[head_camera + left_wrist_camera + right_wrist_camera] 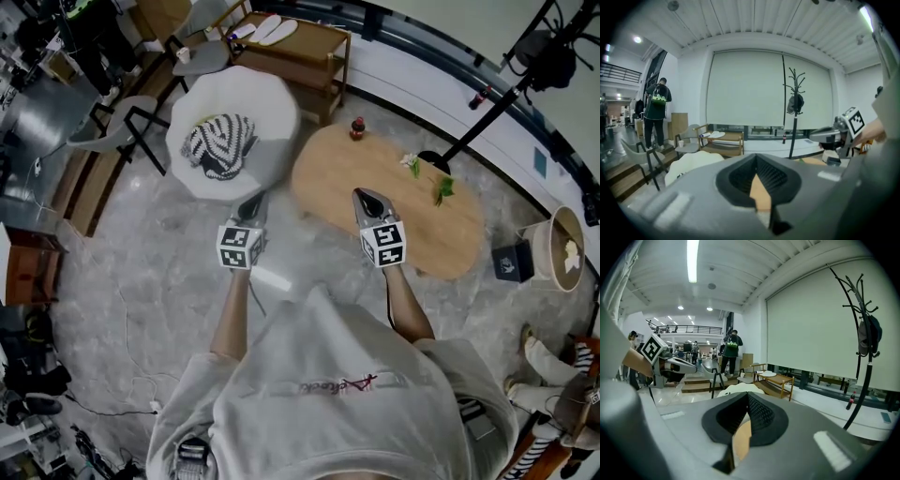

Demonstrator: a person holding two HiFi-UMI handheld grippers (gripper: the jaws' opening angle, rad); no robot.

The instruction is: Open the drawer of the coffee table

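The coffee table (394, 202) is an oval light-wood top ahead and slightly right of me in the head view; its drawer is not visible from above. My left gripper (251, 208) is shut and empty, held over the floor between a white armchair and the table's left end. Over the near edge of the table hangs my right gripper (367, 199), shut and empty too. In the left gripper view a sliver of the wooden table (814, 161) shows past the closed jaws, with the right gripper (820, 136) at the right. The left gripper (686, 364) appears in the right gripper view.
A white armchair (234, 131) holding a striped cushion (218, 145) stands left of the table. A dark bottle (357, 128) and small plants (442, 189) sit on the tabletop. A coat stand (506, 98) rises behind it; a wooden bench (291, 52) is farther back. A person (657, 112) stands at far left.
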